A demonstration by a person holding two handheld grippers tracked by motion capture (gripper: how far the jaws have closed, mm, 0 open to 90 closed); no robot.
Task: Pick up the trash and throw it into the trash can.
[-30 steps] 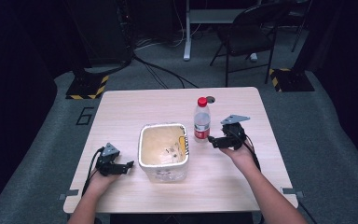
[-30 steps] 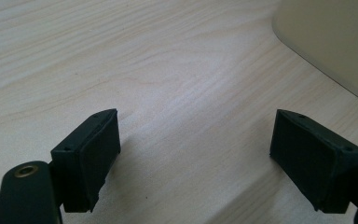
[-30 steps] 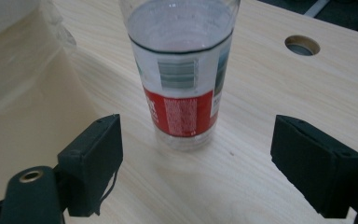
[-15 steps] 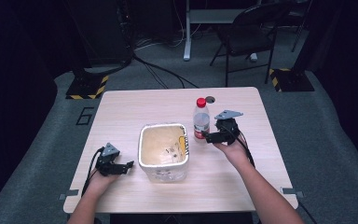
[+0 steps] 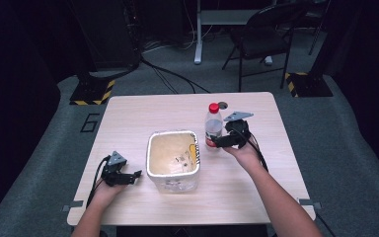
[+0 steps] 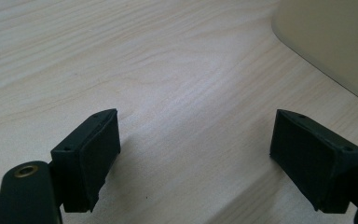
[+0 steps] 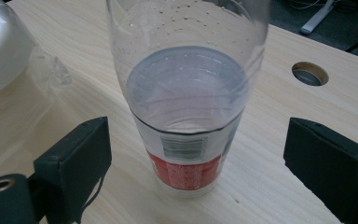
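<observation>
— Where is the bottle (image 7: 186, 112) compared with the right gripper (image 7: 198, 170)?

— It stands between the two black jaws, which are spread wide. Neither pad touches it; there is bare wood on both sides. In the high view the right gripper (image 5: 219, 142) is at the bottle's (image 5: 213, 126) lower part.

— Which way does the bottle point?

— Its long axis is vertical, with the red cap (image 5: 213, 107) on top. It is on the wooden table (image 5: 256, 187), just beside the tub (image 5: 173, 160).

— And the materials?

— Clear plastic, round, partly filled with water, with a red and white label (image 7: 184, 163) low on it. The tub is white with rounded corners. The table has pale wood grain and a round hole (image 7: 310, 73).

— The left gripper (image 6: 193, 163)?

— Its jaws are also spread apart, holding nothing, low over the table near the tub (image 6: 331, 42).
</observation>
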